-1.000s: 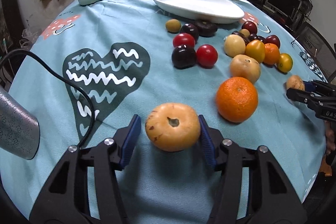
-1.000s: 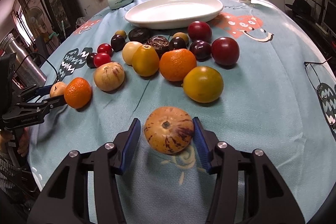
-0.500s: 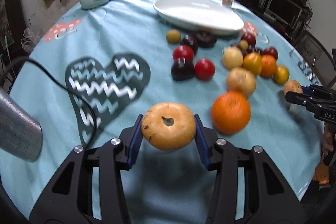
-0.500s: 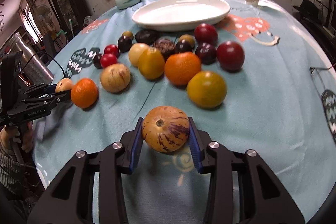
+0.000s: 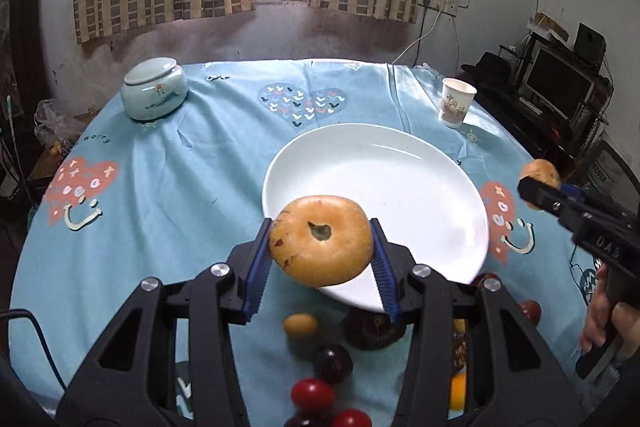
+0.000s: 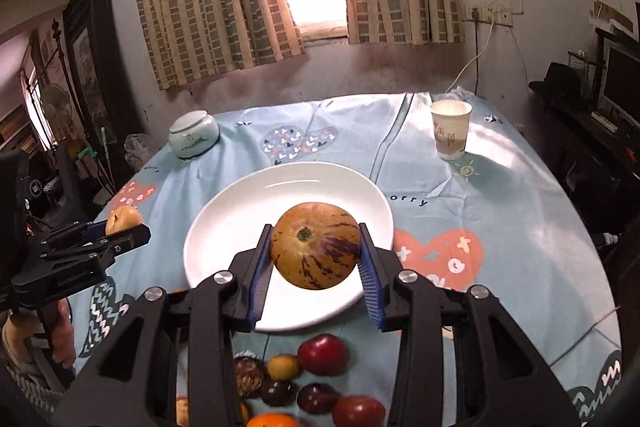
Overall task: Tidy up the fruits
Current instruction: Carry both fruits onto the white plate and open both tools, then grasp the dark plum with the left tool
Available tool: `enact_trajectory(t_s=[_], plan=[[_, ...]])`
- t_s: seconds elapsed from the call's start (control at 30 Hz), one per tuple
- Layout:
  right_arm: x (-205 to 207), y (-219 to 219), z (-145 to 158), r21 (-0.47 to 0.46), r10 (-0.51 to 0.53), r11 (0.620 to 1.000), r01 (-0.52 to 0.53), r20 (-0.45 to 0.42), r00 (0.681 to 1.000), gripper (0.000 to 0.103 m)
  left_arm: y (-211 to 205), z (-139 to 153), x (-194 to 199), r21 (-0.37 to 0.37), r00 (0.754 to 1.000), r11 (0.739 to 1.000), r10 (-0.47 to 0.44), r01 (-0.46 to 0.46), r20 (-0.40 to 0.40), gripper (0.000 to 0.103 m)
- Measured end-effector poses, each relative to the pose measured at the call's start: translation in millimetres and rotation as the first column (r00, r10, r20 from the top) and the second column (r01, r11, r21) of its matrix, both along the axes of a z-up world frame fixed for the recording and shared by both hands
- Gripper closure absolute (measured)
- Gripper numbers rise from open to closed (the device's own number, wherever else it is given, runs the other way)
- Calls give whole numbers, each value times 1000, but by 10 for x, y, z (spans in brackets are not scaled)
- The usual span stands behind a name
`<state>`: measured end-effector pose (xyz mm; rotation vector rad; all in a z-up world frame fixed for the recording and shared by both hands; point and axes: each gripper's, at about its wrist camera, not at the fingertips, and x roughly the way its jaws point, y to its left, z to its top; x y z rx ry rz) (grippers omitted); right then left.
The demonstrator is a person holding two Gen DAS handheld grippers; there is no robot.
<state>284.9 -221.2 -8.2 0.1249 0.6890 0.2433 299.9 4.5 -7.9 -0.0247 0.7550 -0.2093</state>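
Observation:
My left gripper (image 5: 320, 247) is shut on a tan round fruit (image 5: 321, 241) with a dark stem pit, held in the air over the near edge of the white oval plate (image 5: 384, 179). My right gripper (image 6: 314, 253) is shut on a yellow fruit with purple stripes (image 6: 316, 245), raised above the same plate (image 6: 248, 223). Each gripper shows in the other's view: the right one (image 5: 540, 181) at the plate's right, the left one (image 6: 124, 221) at its left. The plate holds nothing. Several loose fruits, red, dark and yellow, lie on the cloth below the grippers (image 5: 312, 395) (image 6: 322, 355).
A light blue patterned tablecloth (image 5: 180, 187) covers the round table. A pale green lidded jar (image 5: 154, 93) stands at the back left and a paper cup (image 5: 456, 103) at the back right. Curtains and a window lie behind; shelves with a monitor stand to the right.
Both grippers closed on their fruits, lifted them off the cloth and carried them forward over the fruit pile to the white plate.

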Motion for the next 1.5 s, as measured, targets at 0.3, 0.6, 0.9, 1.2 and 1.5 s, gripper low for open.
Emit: enact_trajectory(t_s=[0.3, 0.6, 0.9, 1.2, 1.5], plan=[[433, 222, -507, -82, 46, 995, -59, -144, 988, 63, -187, -513, 430, 14, 992, 999, -43, 45, -117, 56], [485, 307, -621, -139, 74, 985, -102, -197, 978, 52, -235, -617, 478, 43, 989, 998, -50, 56, -141, 45], [277, 112, -201, -106, 11, 994, -11, 3, 1000, 35, -130, -437, 397, 18, 996, 1000, -24, 26, -88, 35], [-387, -17, 241, -80, -8, 997, 25, 204, 979, 19, 295, -56, -185, -1, 995, 997, 77, -78, 61, 14], [-1121, -416, -255, 61, -117, 992, 111, 106, 987, 11, 773, -620, -1077, -2, 987, 987, 161, -161, -18, 12]])
